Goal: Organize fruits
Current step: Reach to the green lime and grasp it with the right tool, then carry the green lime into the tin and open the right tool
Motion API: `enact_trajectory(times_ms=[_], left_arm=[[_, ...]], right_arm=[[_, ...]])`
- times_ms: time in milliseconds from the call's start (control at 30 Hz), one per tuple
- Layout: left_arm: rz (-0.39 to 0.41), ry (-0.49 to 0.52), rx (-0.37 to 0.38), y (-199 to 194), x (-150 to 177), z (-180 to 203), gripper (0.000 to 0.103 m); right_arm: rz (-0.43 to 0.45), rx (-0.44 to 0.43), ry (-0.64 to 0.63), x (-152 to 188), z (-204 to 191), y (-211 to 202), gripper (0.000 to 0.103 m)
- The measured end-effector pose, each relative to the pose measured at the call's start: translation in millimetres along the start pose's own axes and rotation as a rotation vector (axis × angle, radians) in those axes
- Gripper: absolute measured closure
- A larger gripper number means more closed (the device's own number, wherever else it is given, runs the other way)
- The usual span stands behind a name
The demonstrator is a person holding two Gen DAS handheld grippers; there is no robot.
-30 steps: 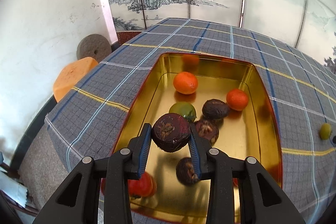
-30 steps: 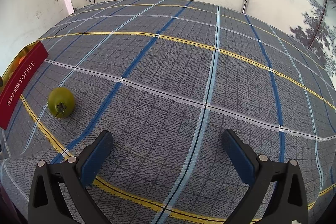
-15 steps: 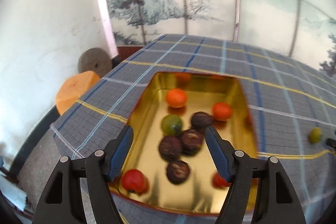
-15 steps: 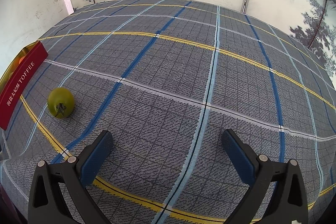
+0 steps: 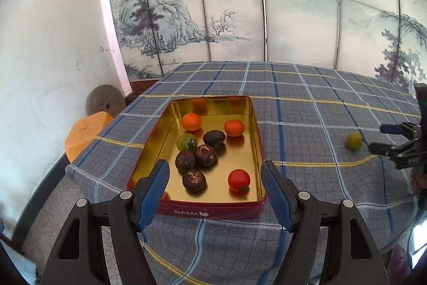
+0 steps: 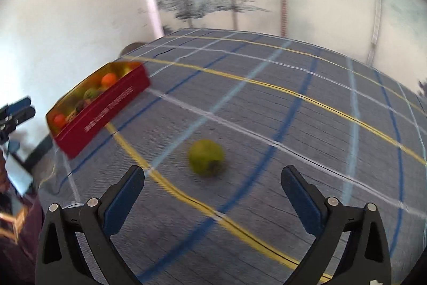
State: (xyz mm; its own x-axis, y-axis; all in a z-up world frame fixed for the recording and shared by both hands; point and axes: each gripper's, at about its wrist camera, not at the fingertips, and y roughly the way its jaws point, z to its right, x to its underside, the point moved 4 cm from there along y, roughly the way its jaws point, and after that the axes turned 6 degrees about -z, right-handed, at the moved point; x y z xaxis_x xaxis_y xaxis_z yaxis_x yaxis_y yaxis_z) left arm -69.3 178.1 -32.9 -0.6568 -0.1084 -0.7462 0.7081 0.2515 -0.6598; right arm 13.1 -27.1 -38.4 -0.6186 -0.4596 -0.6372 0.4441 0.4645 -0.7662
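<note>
A red tin with a gold inside (image 5: 254, 130) stands on the checked tablecloth and holds several fruits: dark brown ones (image 5: 205, 154), two orange ones (image 5: 191, 121), a green one (image 5: 186, 141) and a red one (image 5: 239, 179). My left gripper (image 5: 215, 194) is open and empty, pulled back above the tin's near end. A yellow-green fruit (image 6: 206, 157) lies loose on the cloth to the right of the tin; it also shows in the left wrist view (image 5: 354, 140). My right gripper (image 6: 213, 194) is open and empty, with the fruit just ahead between its fingers. The tin (image 6: 106, 114) is at its left.
The table's left and near edges fall off close to the tin. An orange block (image 5: 85, 134) and a round stone disc (image 5: 105, 104) stand on the floor at the left. A painted folding screen (image 5: 240, 18) stands behind the table.
My left gripper let a dark brown fruit go into the tin, opened wide and drew back. My right gripper swung left, and the yellow-green fruit now lies in front of it.
</note>
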Motion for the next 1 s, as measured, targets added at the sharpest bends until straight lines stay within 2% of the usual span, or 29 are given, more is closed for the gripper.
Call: enact_trajectory(times_ms=[67, 133, 167, 400, 500, 567, 633, 767, 1000], left_arm=[[-0.009, -0.024, 0.012, -2.3, 1.4, -3.9, 0.031], [-0.025, -0.053, 0.032, -2.2, 2.7, -9.0, 0.031], [-0.031, -0.063, 0.036, -1.7, 3.1, -11.3, 0.031], [-0.045, -0.091, 0.026, -0.9, 3.6, -20.5, 0.031], [-0.047, -0.097, 0.016, -1.0, 3.3, -23.3, 0.031], [-0.045, -0.097, 0.006, -0.9, 3.0, -24.2, 0.031], [-0.048, -0.093, -0.005, -0.2, 3.2, -23.8, 0.031], [-0.059, -0.093, -0.006, 0.9, 4.6, -23.4, 0.031], [-0.068, -0.105, -0.01, 2.5, 5.9, -26.8, 0.03]], right_arm=[[-0.02, 0.015, -0.048, -5.5, -12.4, 11.8, 0.006], [-0.044, 0.013, -0.051, -10.1, -14.4, 22.2, 0.024], [-0.057, 0.017, -0.048, -10.8, -15.3, 26.9, 0.028], [-0.105, 0.057, -0.048, -15.5, -6.4, 46.5, 0.032], [-0.145, 0.056, -0.036, -13.5, -1.6, 56.5, 0.046], [-0.139, 0.054, -0.037, -12.8, -1.3, 56.4, 0.051], [-0.139, 0.054, -0.036, -14.1, -1.0, 56.0, 0.07], [-0.148, 0.052, -0.019, -15.0, -3.7, 52.9, 0.07], [-0.064, -0.043, -0.019, -24.7, -38.7, 22.8, 0.07]])
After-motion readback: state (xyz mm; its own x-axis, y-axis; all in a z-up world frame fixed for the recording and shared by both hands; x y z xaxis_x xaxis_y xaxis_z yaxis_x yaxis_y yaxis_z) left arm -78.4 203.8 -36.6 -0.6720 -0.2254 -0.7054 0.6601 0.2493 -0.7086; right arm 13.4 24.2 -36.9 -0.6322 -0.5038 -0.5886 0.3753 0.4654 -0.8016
